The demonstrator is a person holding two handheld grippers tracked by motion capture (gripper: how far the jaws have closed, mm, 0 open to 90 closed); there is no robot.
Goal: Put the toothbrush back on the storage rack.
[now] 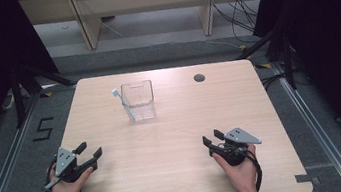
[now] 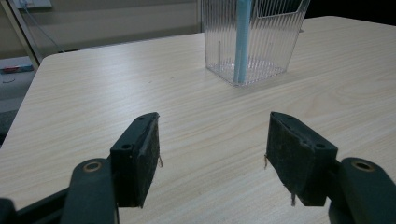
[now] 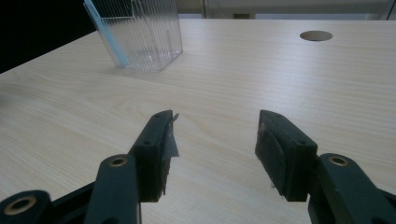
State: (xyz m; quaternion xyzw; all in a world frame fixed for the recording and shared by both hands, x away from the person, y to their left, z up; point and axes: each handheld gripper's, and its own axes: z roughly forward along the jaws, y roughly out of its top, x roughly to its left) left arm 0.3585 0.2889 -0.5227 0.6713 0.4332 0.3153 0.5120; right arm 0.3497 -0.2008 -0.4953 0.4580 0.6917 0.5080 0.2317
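Left gripper point(image 1: 91, 153): held near the table's point(image 1: 179, 175) left front, jaws spread, nothing gripped. Toothbrush point(image 1: 124, 104): leaned inside the clear ribbed plastic container point(image 1: 139, 100), placed mid-table toward the far edge. Right gripper point(image 1: 211, 139): held at right front, jaws apart, nothing gripped.

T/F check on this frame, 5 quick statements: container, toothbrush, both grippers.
1. The toothbrush stands inside the clear container. True.
2. The left gripper is shut on the toothbrush. False: its jaws are open and hold nothing.
3. The right gripper is open. True.
4. The container lies tipped on its side. False: it stands upright on the table.
5. The round hole in the table is left of the container. False: in the high view it is to its right.
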